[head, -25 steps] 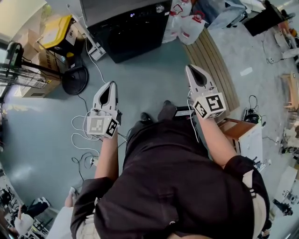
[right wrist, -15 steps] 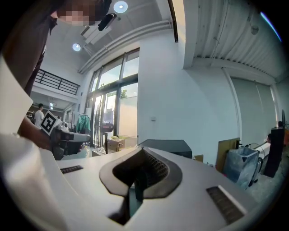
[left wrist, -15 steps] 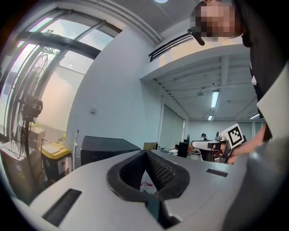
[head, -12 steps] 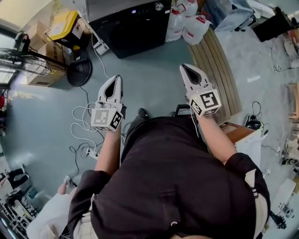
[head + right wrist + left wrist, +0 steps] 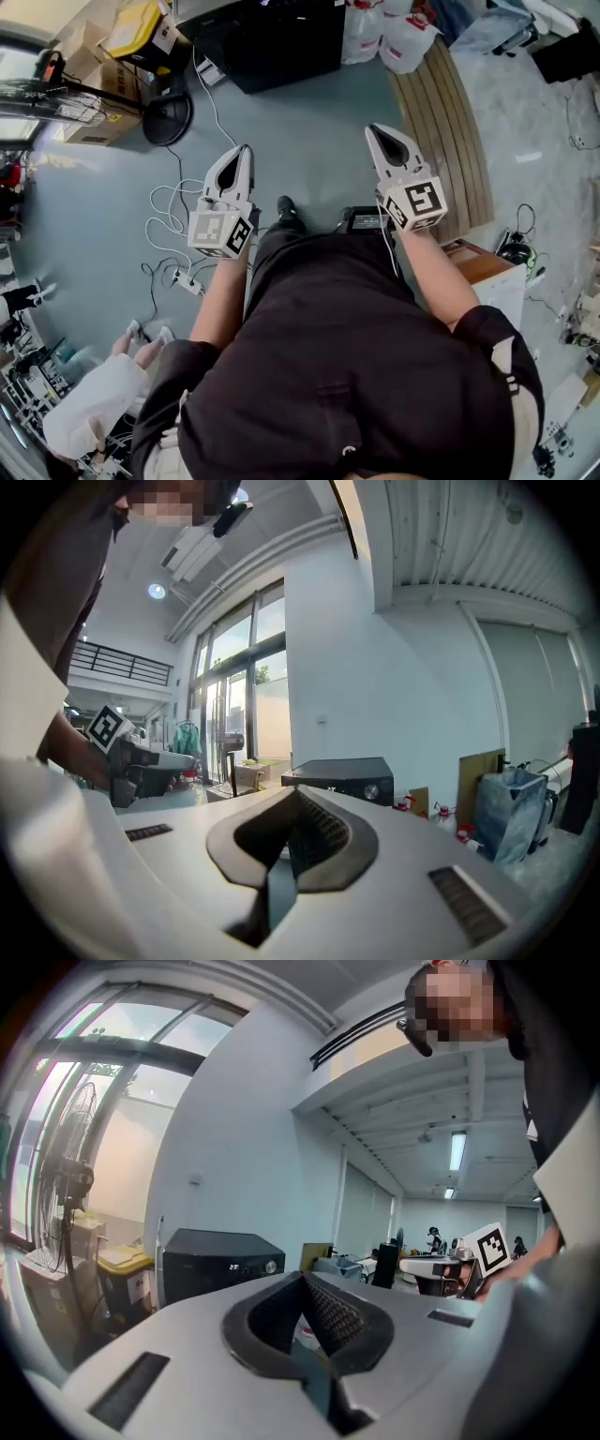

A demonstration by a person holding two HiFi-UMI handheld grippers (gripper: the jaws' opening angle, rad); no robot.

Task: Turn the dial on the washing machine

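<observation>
Holding my left gripper (image 5: 245,150) and right gripper (image 5: 374,130) pressed together, empty, I see the washing machine's (image 5: 272,47) dial (image 5: 270,1266) only in the gripper views.

The person wears a dark short-sleeved shirt (image 5: 347,366) and black shoes (image 5: 287,208). The left tongs (image 5: 245,152) and right tongs (image 5: 374,132) are pale grey with black ribbed linings, each bearing a black-and-white marker cube (image 5: 221,234).
</observation>
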